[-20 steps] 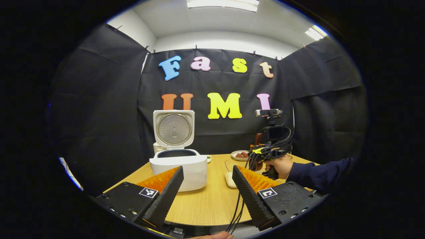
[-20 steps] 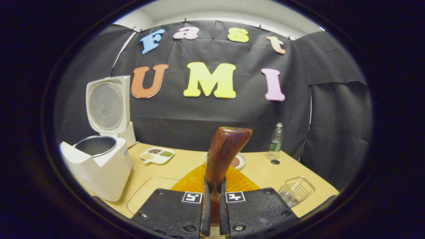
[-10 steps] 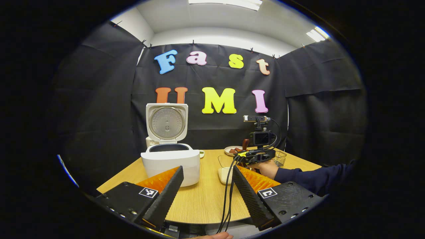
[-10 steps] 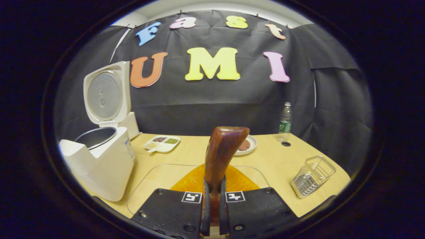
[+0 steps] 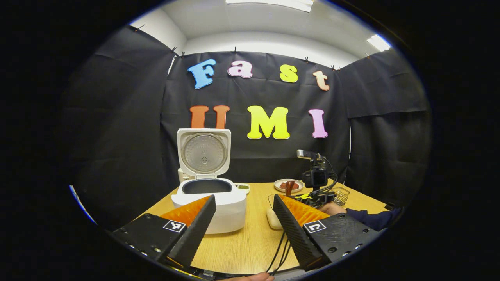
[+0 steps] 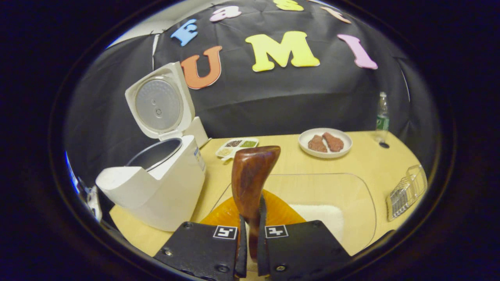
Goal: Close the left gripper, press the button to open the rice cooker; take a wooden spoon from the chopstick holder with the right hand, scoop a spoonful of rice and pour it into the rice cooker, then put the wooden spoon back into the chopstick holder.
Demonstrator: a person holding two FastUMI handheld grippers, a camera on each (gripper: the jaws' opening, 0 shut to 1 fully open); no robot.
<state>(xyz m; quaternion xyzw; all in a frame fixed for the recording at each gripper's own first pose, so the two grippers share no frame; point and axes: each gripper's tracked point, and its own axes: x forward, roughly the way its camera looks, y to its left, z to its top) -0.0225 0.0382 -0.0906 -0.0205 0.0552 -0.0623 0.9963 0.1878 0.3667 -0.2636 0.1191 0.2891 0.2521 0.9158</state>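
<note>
The white rice cooker stands on the table with its lid raised and its pot empty. My left gripper is open in front of it, holding nothing. My right gripper is shut on the brown wooden spoon. The spoon points forward and down over a clear container with white rice in it. The rice cooker sits to the left of the spoon. In the left gripper view, the right gripper is low over the table. The wire chopstick holder lies on its side at the right.
A plate with two pieces of meat, a small divided tray of seasonings and a plastic bottle stand along the back of the wooden table. A sleeved arm reaches in from the right. Cables hang near the table's front edge.
My right gripper has dropped and tilted down with the spoon toward the clear container, so the rice now shows. The left gripper stays open and has shifted only slightly.
</note>
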